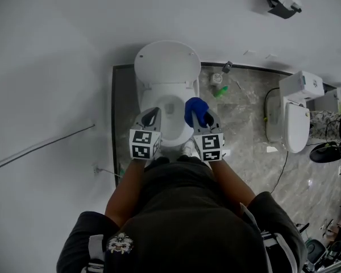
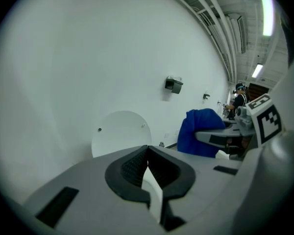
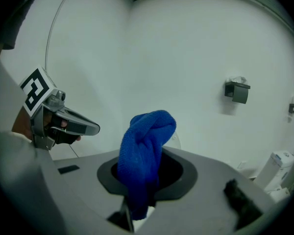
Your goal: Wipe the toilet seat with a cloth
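Note:
A white toilet (image 1: 166,104) stands against the wall, its lid (image 1: 167,62) raised and its seat (image 1: 150,98) down around the bowl. My right gripper (image 1: 203,118) is shut on a bunched blue cloth (image 1: 194,110) (image 3: 144,153), held above the seat's right side. My left gripper (image 1: 152,117) is shut with nothing in it, hovering over the seat's left side. In the left gripper view its jaws (image 2: 147,168) meet, with the raised lid (image 2: 121,131) ahead and the blue cloth (image 2: 198,131) to the right. In the right gripper view the left gripper (image 3: 63,124) shows at the left.
A second toilet (image 1: 294,115) stands at the right on the marble floor (image 1: 244,129). A green bottle (image 1: 220,90) and small items lie behind the first toilet. A paper holder (image 1: 281,1) hangs on the wall. A cable (image 1: 281,172) runs across the floor.

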{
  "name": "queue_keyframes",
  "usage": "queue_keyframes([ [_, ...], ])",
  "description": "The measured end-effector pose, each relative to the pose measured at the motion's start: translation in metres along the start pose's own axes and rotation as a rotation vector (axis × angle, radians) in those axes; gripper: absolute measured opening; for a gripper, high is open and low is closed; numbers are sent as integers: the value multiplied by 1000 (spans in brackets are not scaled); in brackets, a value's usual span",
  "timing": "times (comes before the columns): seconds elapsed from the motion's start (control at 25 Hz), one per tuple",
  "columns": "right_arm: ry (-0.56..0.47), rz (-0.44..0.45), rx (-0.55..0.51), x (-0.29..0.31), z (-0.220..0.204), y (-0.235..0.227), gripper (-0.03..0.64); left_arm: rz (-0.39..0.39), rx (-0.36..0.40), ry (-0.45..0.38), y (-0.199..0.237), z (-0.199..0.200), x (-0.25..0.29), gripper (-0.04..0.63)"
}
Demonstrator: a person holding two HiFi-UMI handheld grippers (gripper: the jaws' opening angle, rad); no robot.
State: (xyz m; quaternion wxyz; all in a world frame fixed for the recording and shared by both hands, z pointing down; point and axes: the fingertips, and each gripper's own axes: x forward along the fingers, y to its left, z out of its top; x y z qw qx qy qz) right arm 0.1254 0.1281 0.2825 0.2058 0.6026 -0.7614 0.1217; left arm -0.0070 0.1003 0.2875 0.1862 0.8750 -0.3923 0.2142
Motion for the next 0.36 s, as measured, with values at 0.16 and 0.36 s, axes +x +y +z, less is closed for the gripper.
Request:
queue_keyframes([
  [0.16, -24, 5, -29, -11, 8, -2, 77, 7, 27, -11, -13, 12, -2, 9],
  [0.36, -63, 2, -122, -10, 26, -12, 77, 15, 39, -42, -19, 31, 8, 9],
])
